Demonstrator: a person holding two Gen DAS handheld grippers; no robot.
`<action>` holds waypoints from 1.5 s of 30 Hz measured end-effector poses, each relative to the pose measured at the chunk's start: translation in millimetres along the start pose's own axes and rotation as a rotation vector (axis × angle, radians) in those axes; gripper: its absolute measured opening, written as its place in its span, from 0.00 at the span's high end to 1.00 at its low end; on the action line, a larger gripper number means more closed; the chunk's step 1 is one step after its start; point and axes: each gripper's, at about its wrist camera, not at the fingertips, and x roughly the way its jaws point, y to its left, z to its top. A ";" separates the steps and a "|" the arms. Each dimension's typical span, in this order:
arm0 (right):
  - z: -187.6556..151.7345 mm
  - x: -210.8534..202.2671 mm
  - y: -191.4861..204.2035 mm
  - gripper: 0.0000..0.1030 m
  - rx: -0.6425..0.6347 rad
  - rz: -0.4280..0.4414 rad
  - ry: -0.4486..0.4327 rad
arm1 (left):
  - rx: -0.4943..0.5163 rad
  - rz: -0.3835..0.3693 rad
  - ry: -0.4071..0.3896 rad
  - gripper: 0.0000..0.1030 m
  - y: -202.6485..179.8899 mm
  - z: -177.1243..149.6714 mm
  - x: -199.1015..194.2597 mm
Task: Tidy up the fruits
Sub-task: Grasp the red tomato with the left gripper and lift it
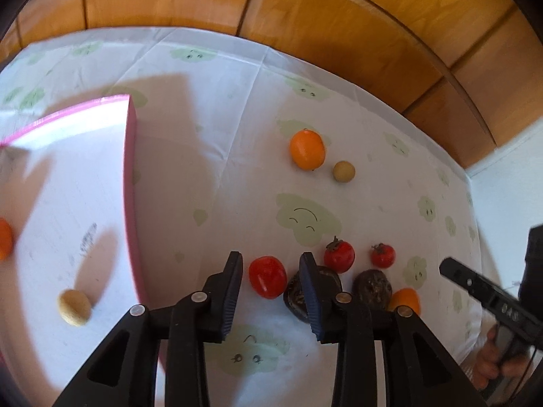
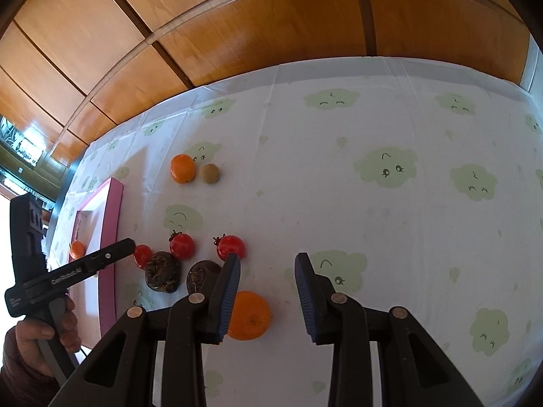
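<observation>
My left gripper [image 1: 271, 263] hangs open just above a red tomato [image 1: 267, 280], which lies on the cloth between the two fingers without touching the pads. Beside it lie two dark wrinkled fruits [image 1: 372, 286], two more tomatoes [image 1: 339, 256] and an orange [image 1: 405, 300]. My right gripper [image 2: 268, 261] is open and empty above that orange [image 2: 251, 315], whose left side is hidden by a finger. Farther back sit another orange [image 2: 183, 168] and a small tan fruit [image 2: 209, 173]. The pink-rimmed white tray [image 1: 130, 169] at the left holds a yellowish fruit [image 1: 74, 307] and an orange [image 1: 3, 239].
A white tablecloth [image 2: 390, 129] printed with green cloud faces covers the table. Wooden panels [image 2: 271, 23] rise behind its far edge. A hand [image 2: 51, 332] holds the left gripper's handle at the lower left of the right wrist view.
</observation>
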 end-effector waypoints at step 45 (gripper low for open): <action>-2.4 10.7 10.9 0.67 -0.078 -0.048 0.023 | 0.100 -0.014 -0.036 0.75 -2.1 -25.0 4.3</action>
